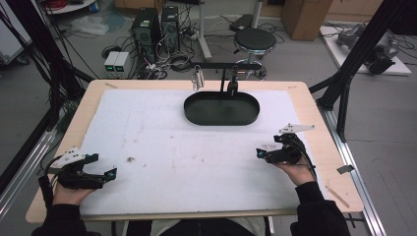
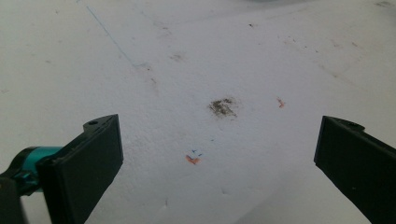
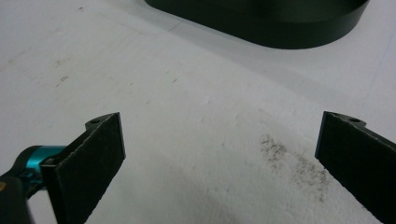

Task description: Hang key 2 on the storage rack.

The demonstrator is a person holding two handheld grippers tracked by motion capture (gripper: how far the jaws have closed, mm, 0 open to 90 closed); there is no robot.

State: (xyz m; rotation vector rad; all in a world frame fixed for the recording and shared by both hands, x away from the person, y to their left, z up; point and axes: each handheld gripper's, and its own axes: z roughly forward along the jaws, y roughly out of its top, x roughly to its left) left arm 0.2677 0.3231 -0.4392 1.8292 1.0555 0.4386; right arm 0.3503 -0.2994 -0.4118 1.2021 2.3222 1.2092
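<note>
Tabletop [image 1: 147,123]: covered in white, stained.
Tray [image 1: 222,108]: black, empty, seen at far centre.
Left claw [image 1: 101,169]: spread wide, nothing held.
Right claw [image 1: 268,147]: spread wide, nothing held.
Progress: nothing grasped yet.

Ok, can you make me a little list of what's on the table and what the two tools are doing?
Table cover: white sheet with small smudges
Dish: black oval tray at the far middle, nothing seen inside
Left tool: near the left edge, jaws wide apart, holding nothing
Right tool: near the right edge, jaws wide apart, holding nothing
In front of left tool: dark smudge on the sheet
In front of right tool: the tray, farther off
</note>
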